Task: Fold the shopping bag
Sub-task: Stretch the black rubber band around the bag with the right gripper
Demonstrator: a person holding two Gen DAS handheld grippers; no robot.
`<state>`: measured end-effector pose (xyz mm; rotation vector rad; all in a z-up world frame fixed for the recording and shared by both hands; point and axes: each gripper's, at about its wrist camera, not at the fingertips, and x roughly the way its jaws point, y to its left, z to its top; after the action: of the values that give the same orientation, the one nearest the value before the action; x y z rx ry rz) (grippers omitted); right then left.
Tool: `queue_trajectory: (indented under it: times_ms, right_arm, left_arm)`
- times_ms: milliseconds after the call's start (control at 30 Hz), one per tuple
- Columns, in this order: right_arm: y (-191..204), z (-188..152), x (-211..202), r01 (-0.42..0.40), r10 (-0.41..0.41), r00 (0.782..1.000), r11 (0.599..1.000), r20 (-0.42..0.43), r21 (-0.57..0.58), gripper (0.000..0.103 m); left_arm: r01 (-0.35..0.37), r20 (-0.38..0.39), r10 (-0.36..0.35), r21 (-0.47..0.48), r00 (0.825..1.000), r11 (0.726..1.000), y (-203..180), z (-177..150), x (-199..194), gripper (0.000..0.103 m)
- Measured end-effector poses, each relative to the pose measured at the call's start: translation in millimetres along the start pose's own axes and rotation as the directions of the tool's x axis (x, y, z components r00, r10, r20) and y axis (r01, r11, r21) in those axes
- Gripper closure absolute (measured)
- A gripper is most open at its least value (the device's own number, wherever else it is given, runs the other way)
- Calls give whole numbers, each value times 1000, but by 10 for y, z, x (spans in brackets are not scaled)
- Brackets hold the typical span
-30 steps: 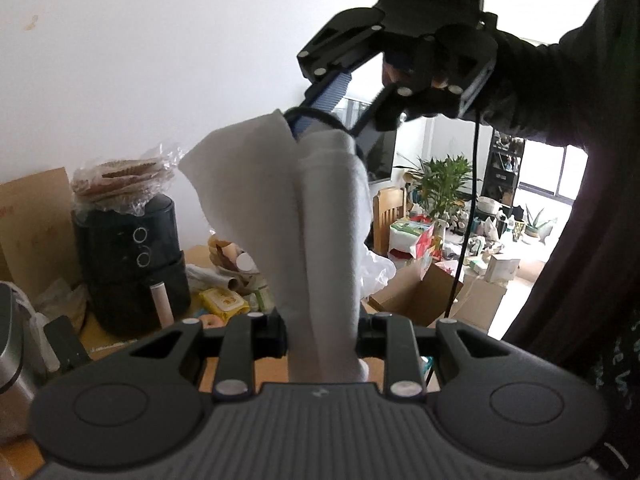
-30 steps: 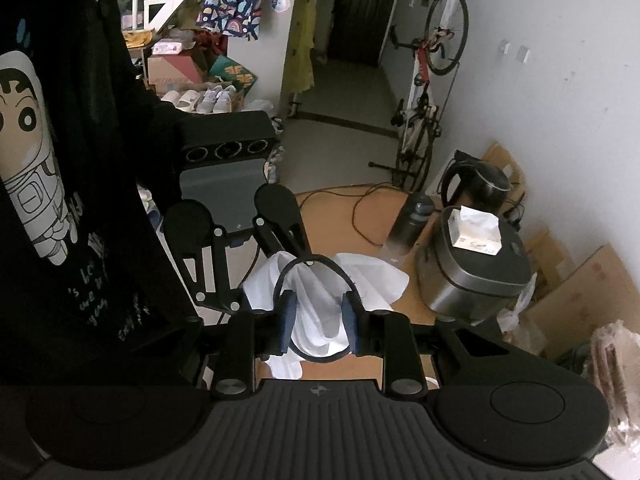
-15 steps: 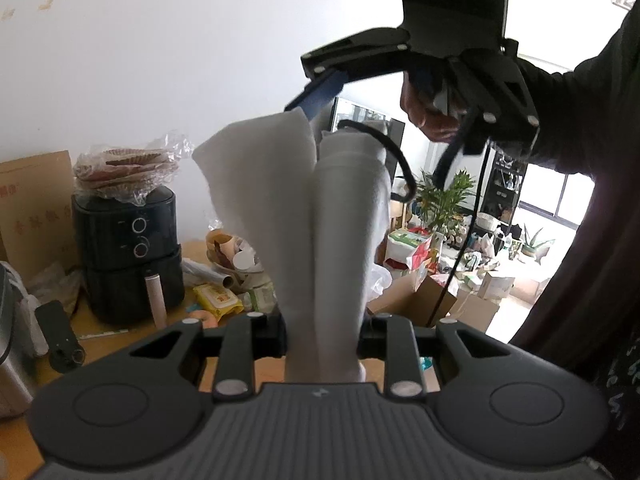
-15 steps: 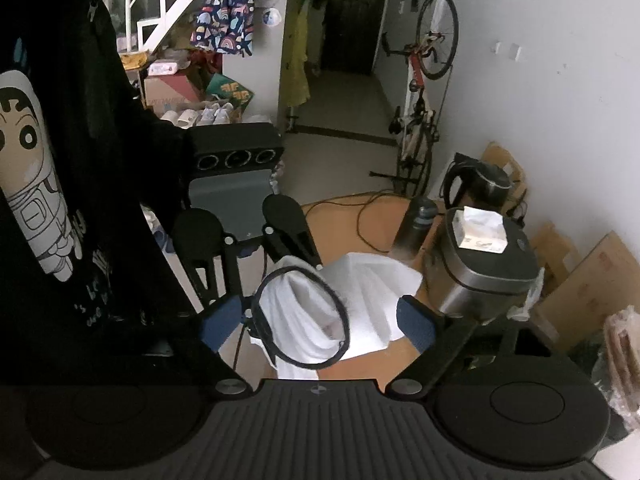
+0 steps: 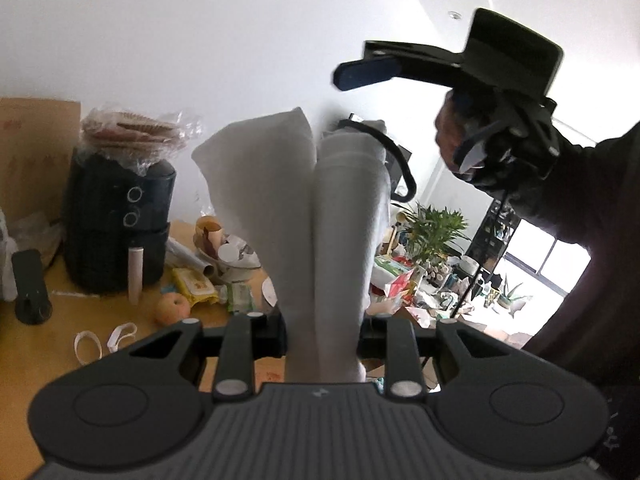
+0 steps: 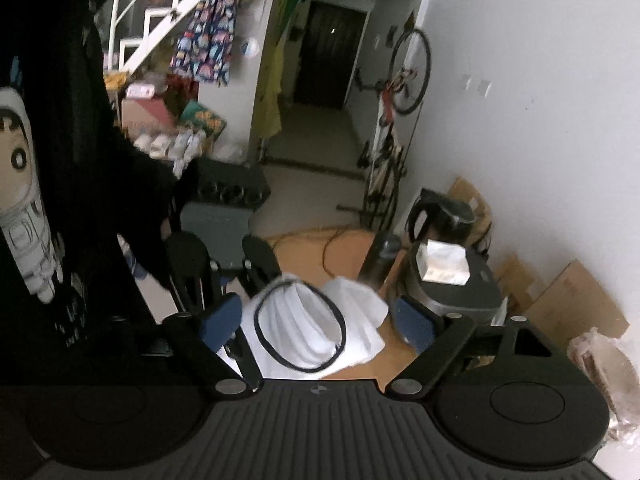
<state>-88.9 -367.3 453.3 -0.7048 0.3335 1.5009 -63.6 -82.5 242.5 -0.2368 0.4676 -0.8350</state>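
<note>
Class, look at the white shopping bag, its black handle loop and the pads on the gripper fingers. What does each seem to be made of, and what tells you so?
Shopping bag: probably soft matte cloth, perhaps non-woven; it hangs in rounded, limp folds.
Handle loop: thin black cord or piping, likely fabric; it keeps a springy oval.
Pads: blue, dull, probably rubber or foam.

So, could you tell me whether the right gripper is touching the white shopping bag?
Apart. In the right wrist view the right gripper, its jaws closing, has blue pads clear of the shopping bag on both sides, with gaps showing.
</note>
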Motion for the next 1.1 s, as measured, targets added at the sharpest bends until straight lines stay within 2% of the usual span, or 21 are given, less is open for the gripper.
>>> queue_trajectory:
  times_ms: [67, 133, 333, 433, 500, 700, 767, 833, 1100]
  right_arm:
    - [32, -11, 43, 1, -1, 1000, 1000, -22, -20, 63]
    - [74, -26, 102, 1, -4, 999, 999, -52, -47, 74]
    - [94, -26, 159, -2, -2, 997, 998, -72, -55, 75]
    - [106, -23, 196, -13, 6, 995, 997, -101, -73, 75]
    - [128, -19, 247, -13, 0, 991, 996, -132, -93, 74]
    - [135, -27, 332, 11, -25, 986, 996, -165, -85, 70]
    - [140, -30, 357, 10, -23, 984, 997, -179, -75, 60]
    - [135, -29, 372, 5, -16, 983, 998, -184, -60, 56]
    - [117, -47, 371, 29, -36, 984, 999, -175, -41, 52]
  left_arm:
    - [6, 1, -6, -5, 1000, 1000, 4, 13, 12, 73]
    - [10, 2, -10, -4, 1000, 1000, -7, 28, 19, 73]
    - [-5, -15, 5, 27, 1000, 1000, -63, 46, 41, 73]
    - [-36, -31, 38, 85, 999, 996, -130, 47, 50, 73]
    - [-67, -46, 76, 166, 996, 984, -211, 58, 70, 73]
    - [-135, -49, 151, 234, 987, 963, -274, 66, 89, 73]
    - [-145, -49, 161, 239, 986, 960, -272, 69, 88, 73]
    - [-149, -48, 165, 238, 985, 960, -268, 69, 82, 73]
    - [-156, -47, 169, 212, 984, 965, -204, 75, 77, 73]
